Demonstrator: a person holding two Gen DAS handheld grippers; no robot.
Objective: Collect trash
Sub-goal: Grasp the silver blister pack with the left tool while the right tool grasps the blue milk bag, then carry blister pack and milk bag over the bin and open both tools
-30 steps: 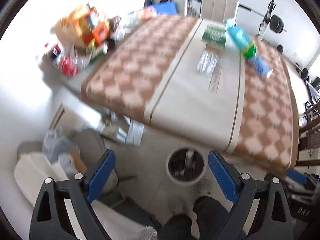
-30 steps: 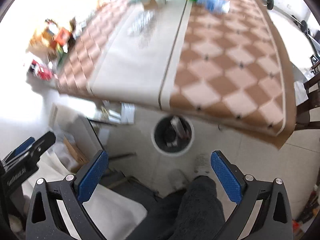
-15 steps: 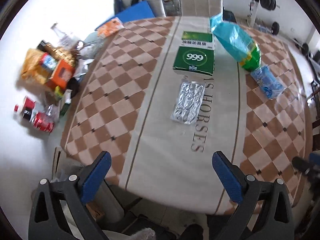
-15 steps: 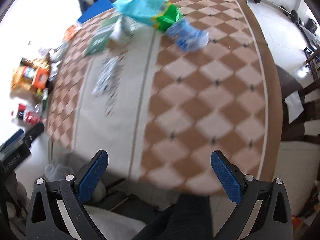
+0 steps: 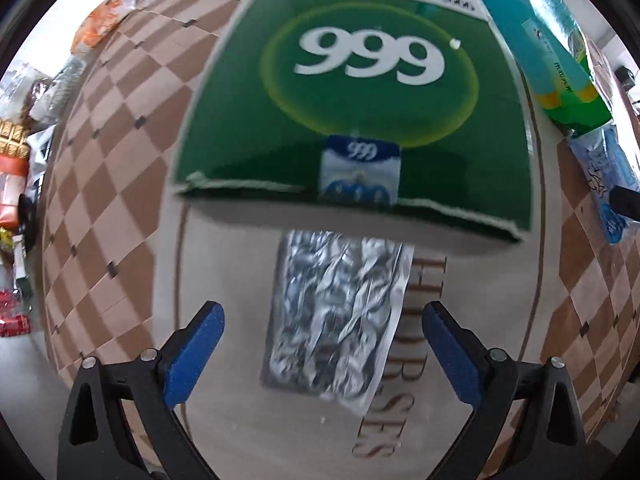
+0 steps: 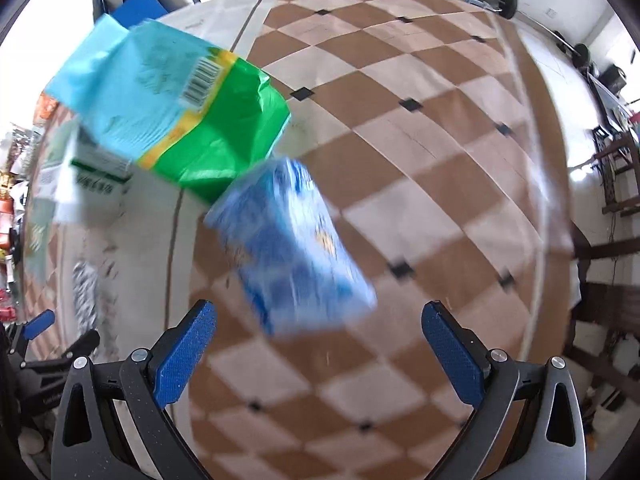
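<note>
trash is lying spread across the checked tablecloth (image 6: 420, 152). the left gripper (image 5: 322, 336) is hovering low over a crumpled silver foil wrapper (image 5: 340, 312), its blue fingers standing wide apart on either side of the wrapper and touching nothing. just beyond the wrapper a green box marked 999 (image 5: 360, 92) is sitting on the pale centre strip of the cloth, its torn near edge overhanging the wrapper's far end. a teal and green bag (image 5: 560, 52) is lying beside the box on its right.

the right gripper (image 6: 318, 340) is hanging over the brown and cream checks, fingers also spread wide and holding nothing. a blue plastic packet (image 6: 292, 248), blurred in this view, is lying just ahead between the fingers' line, its far end touching the teal and green bag (image 6: 172, 108).
</note>
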